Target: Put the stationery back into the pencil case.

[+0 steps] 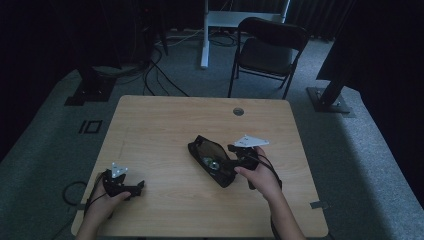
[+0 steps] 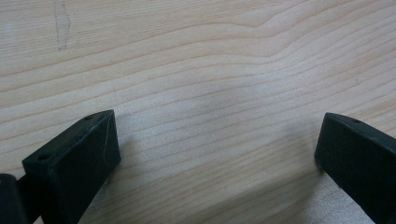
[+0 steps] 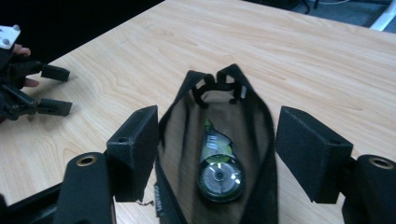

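We worked at a pale wooden bench [image 1: 165, 125] with a gripper in each hand. Our left gripper [image 1: 136, 188] rested low at the near left corner of the bench, well apart from everything else; in its own view its jaws stood wide apart over bare wood, with nothing between them. Our right gripper [image 3: 215, 154] sat on the right half of the bench, at the near end of a black pouch [image 1: 212, 160]. The pouch lay open on the wood, right of the middle, running from the centre of the bench toward our right hand [image 1: 260, 177]. In the right gripper view its jaws stood spread, one on each side of the pouch [image 3: 261, 140]; the left one was at the pouch's edge, and we could not tell whether it touched the fabric, while the right one stood clear of it. Inside the pouch lay a small round green and silver thing [image 3: 218, 175], near its closer end; we could not make out what it was. Behind the bench stood a dark folding chair [image 1: 270, 50] on the grey carpet.
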A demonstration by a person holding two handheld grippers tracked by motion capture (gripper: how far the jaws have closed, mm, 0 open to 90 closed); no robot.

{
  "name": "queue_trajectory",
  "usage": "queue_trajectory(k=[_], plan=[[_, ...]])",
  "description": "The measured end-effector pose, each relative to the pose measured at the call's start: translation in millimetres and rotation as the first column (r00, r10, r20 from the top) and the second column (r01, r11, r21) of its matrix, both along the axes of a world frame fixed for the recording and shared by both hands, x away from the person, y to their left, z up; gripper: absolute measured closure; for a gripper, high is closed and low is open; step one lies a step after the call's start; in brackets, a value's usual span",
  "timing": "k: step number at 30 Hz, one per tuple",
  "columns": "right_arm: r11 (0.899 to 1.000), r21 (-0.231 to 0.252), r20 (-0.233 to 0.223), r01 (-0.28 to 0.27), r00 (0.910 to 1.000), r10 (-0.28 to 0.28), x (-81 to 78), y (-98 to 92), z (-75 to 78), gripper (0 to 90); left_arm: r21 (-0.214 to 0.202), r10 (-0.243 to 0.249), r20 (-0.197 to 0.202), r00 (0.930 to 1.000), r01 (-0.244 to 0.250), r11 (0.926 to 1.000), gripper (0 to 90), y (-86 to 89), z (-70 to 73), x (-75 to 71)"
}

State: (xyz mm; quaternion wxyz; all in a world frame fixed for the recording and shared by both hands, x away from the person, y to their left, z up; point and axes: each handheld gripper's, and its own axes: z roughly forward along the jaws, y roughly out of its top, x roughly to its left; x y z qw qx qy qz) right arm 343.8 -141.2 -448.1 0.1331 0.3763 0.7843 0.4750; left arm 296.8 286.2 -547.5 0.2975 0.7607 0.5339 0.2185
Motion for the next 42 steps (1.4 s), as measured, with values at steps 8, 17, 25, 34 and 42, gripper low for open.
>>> queue_trajectory(k=[8,17,25,34,42], plan=[[1.0,0.004,0.023,0.021,0.9995,-0.021,-6.5,-21.9,2.5,28.8,0.0,0.0,0.0,1.0,0.0,1.0,0.2,0.0,0.0,0.0],[0.998,-0.008,0.049,0.055,0.9973,-0.055,-12.4,-45.3,0.1,25.9,0.0,0.0,0.001,1.0,0.0,1.0,0.2,0.0,-0.1,0.0],[0.997,-0.021,0.049,0.076,0.996,-0.075,-19.3,-67.0,-7.4,22.9,0.0,-0.001,0.0,1.0,0.001,1.0,0.2,0.1,-0.1,0.0],[0.995,0.012,0.02,0.104,0.9944,-0.104,-27.7,-88.7,-22.4,19.4,0.001,0.0,0.001,1.0,0.0,1.0,0.2,0.0,-0.1,0.0],[0.992,0.0,-0.017,0.128,0.9916,-0.128,-35.5,-109.7,-46.4,18.9,0.002,-0.001,0.0,1.0,0.001,1.0,0.2,0.1,0.0,0.0]])
